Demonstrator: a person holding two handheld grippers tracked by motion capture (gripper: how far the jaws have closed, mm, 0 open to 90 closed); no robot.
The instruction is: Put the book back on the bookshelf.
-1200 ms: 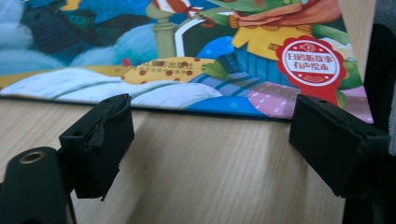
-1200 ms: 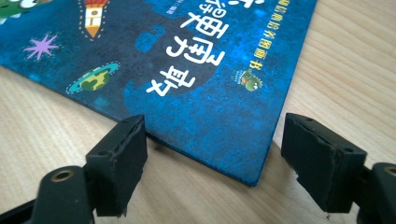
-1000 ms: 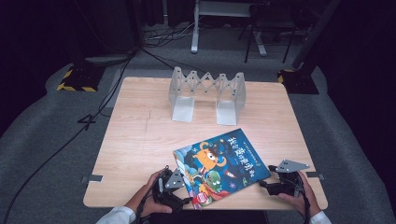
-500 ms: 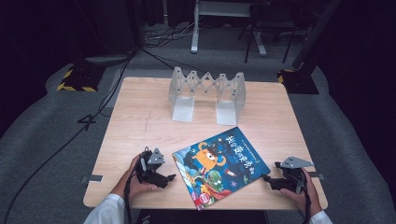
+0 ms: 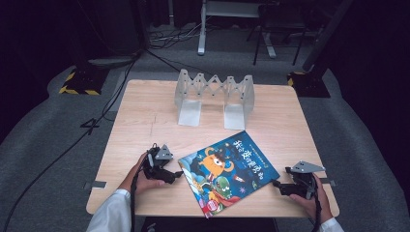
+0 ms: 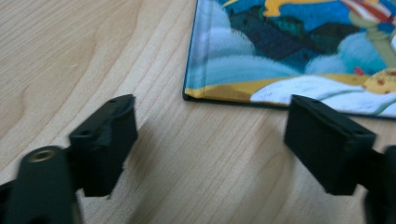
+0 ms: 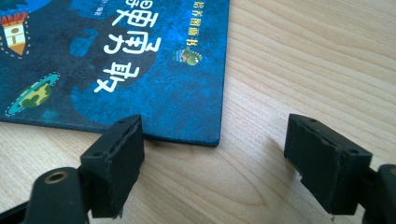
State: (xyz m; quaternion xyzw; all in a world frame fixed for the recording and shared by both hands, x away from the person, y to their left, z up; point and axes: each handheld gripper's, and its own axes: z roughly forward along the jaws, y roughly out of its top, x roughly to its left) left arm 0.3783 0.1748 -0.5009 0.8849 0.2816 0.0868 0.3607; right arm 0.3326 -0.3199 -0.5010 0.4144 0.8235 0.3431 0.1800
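The picture book [image 5: 228, 173] lies flat on the table [image 5: 140, 121] between the two grippers, touched by neither. The left gripper [image 5: 178, 174], jaws wide but just narrowing with nothing between them, sits just off the book's spine corner. The right gripper [image 5: 275, 183] gapes empty beside the opposite corner. Beyond both, well apart, stands the empty folding book rack [image 5: 215, 94]; bare wood lies between.

High view overhead, forward-down; both tool views close, low, sharing the book [image 5: 228, 171]
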